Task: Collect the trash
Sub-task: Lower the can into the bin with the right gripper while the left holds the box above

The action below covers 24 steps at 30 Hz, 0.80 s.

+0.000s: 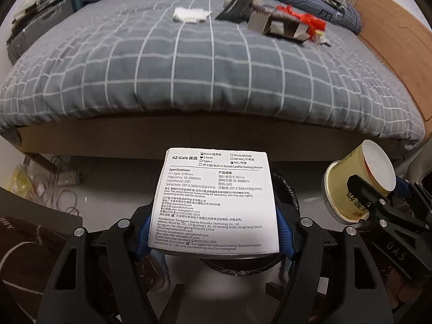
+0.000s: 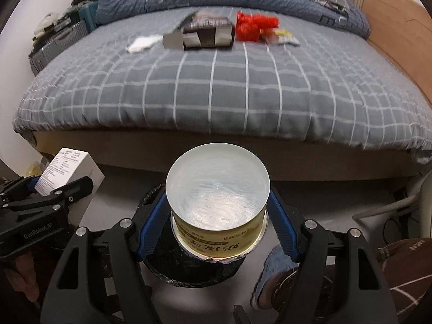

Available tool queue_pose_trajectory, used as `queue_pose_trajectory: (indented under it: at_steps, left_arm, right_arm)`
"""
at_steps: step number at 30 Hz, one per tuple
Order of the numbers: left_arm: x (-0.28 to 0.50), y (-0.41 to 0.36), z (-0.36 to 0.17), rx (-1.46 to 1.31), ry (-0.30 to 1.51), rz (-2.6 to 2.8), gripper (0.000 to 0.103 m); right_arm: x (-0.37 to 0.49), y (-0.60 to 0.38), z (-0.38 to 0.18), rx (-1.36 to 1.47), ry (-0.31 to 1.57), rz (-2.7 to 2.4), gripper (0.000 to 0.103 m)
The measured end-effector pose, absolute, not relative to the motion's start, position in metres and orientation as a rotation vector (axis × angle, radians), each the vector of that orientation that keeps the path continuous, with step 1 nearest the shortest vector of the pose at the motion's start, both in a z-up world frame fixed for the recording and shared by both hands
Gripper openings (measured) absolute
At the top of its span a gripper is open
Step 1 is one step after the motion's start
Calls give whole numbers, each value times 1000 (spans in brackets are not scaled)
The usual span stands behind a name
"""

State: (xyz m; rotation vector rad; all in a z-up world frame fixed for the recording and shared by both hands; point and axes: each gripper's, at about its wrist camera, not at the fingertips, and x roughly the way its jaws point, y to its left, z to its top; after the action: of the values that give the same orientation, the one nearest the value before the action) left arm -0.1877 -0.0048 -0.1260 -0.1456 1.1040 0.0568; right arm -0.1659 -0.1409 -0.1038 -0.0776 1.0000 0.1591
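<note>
My left gripper (image 1: 214,228) is shut on a white printed box (image 1: 216,202), its blue pads pressed against both sides. Beside it, my right gripper (image 2: 218,218) is shut on a yellow paper cup (image 2: 218,189) whose empty white inside faces the camera. Both are held over a black-lined trash bin (image 2: 189,270) on the floor in front of the bed. The left wrist view shows the cup (image 1: 351,186) at the right; the right wrist view shows the box (image 2: 70,170) at the left. On the bed lie a white tissue (image 1: 190,14), an open carton (image 2: 208,36) and a red wrapper (image 2: 253,25).
A bed with a grey checked sheet (image 1: 202,75) fills the far half of both views. A suitcase (image 1: 40,27) stands at its left, and cables (image 1: 62,186) lie on the floor. A person's shoe (image 2: 272,270) is right of the bin. A wooden headboard (image 1: 391,27) runs along the right.
</note>
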Motion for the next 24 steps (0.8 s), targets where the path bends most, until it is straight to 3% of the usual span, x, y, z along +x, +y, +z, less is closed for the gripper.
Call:
queue_pose_trajectory:
  at_steps: [24]
  left_arm:
    - [-169,26,-180,-156,1186,131,69]
  right_arm:
    - [-140,-99,-170,-103,1137,208,69]
